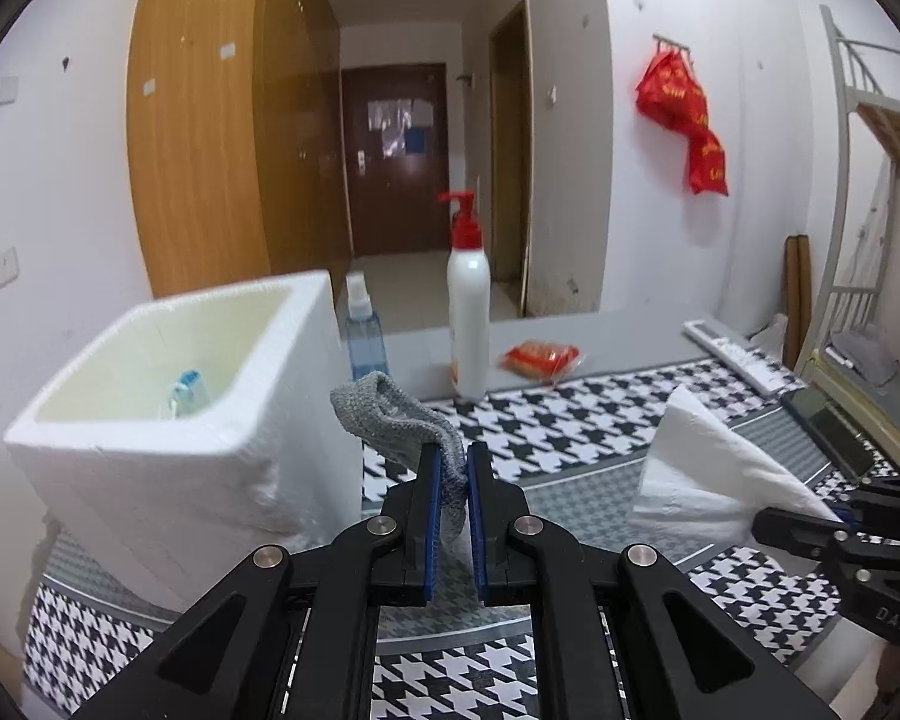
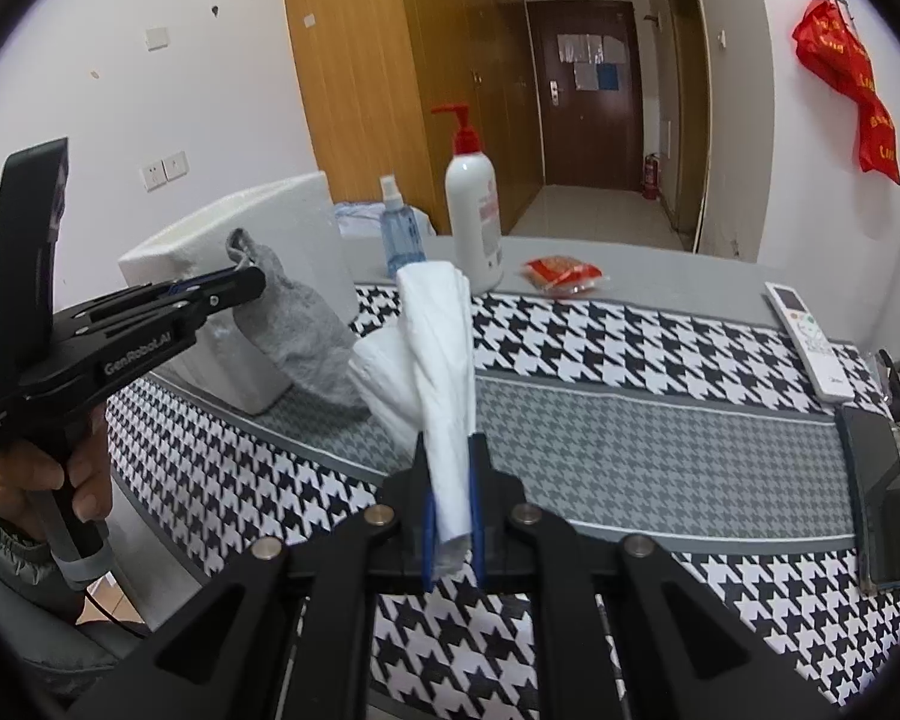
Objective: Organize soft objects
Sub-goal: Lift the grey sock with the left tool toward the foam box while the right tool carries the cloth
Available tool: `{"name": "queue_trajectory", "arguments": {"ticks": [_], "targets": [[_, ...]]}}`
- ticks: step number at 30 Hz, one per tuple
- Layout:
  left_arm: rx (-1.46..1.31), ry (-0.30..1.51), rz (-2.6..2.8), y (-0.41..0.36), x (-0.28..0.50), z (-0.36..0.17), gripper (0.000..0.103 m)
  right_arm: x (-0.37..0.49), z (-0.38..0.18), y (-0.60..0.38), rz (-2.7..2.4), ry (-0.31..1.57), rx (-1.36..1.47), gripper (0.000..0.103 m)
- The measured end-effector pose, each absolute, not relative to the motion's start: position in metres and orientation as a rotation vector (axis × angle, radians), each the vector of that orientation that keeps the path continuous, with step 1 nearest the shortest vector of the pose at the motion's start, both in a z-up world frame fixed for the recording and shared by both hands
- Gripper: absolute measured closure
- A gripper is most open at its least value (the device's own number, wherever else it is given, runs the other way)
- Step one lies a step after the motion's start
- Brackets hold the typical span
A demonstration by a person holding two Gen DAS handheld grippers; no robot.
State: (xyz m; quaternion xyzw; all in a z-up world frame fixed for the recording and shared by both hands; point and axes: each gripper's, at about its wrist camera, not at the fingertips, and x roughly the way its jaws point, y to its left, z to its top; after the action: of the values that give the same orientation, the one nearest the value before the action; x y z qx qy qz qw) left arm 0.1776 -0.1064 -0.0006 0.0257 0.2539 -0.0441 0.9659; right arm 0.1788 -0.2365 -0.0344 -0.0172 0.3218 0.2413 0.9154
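The left tool (image 1: 450,468) is clenched on a limp grey sock (image 1: 390,414) held just right of the open foam box (image 1: 168,396), nearer to it than the right tool (image 2: 450,480), which grips a white tissue (image 2: 441,348) above the counter (image 2: 630,420); the drop lies to the left.

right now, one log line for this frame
left gripper: shut on sock | right gripper: shut on tissue | both lifted beside foam box

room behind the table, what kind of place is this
Probably a dormitory room: a metal bunk bed frame stands at the right, tall wooden wardrobes line the hallway, and a dark entrance door with posted notices closes the far end.
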Motion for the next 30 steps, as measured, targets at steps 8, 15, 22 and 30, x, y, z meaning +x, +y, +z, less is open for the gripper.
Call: {"name": "queue_trajectory", "arguments": {"ticks": [8, 15, 22, 30], "targets": [[0.064, 0.446, -0.102, -0.098, 0.16, 0.022, 0.094, 0.172, -0.024, -0.229, 0.505, 0.634, -0.036, 0.091], [0.068, 0.418, -0.097, -0.089, 0.141, 0.033, 0.094, 0.165, -0.013, -0.209, 0.537, 0.606, -0.045, 0.091], [0.075, 0.391, -0.092, -0.083, 0.128, 0.046, 0.094, 0.159, 0.0, -0.198, 0.563, 0.573, -0.055, 0.091], [0.08, 0.36, -0.107, -0.075, 0.114, 0.066, 0.094, 0.158, 0.018, -0.185, 0.59, 0.531, -0.073, 0.091]]}}
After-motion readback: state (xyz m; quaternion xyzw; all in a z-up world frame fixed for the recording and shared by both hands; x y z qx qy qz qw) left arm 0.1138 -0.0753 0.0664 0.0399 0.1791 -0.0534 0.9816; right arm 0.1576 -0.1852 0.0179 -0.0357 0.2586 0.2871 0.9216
